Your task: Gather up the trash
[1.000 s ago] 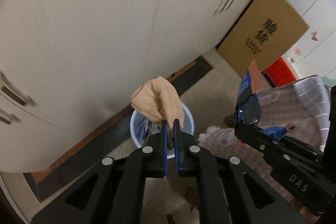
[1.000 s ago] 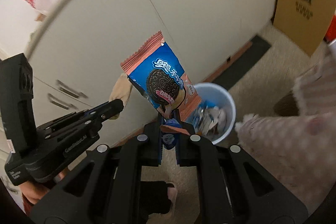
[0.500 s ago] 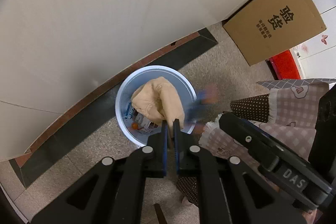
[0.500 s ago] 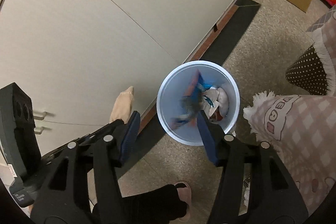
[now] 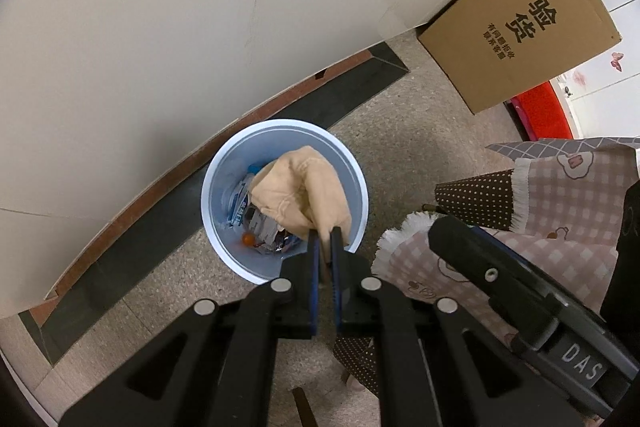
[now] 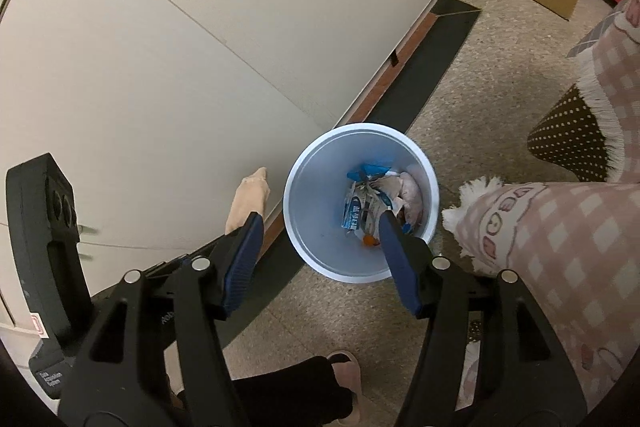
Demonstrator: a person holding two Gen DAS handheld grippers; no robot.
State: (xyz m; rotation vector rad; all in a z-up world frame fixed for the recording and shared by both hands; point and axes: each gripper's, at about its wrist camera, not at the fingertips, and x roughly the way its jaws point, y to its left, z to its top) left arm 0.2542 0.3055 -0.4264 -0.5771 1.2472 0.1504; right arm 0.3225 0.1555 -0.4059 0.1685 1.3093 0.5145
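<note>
A pale blue round trash bin (image 5: 216,187) stands on the floor by the cabinet; it also shows in the right wrist view (image 6: 316,211). Wrappers (image 6: 362,209) lie inside it. My left gripper (image 5: 325,243) is shut on a crumpled tan paper wad (image 5: 304,187) and holds it over the bin's opening. The wad also shows beside the bin in the right wrist view (image 6: 248,199). My right gripper (image 6: 320,227) is open and empty above the bin, its fingers (image 6: 394,251) wide apart.
Beige cabinet doors (image 5: 160,27) with a dark plinth run behind the bin. A cardboard box (image 5: 516,31) leans at the right. A table with a pink checked cloth (image 6: 560,247) is close on the right. The person's foot in a slipper (image 6: 344,375) is below.
My right gripper opened and dropped the blue cookie wrapper into the bin. Both grippers tilted down over the bin. The left still holds the tan wad.
</note>
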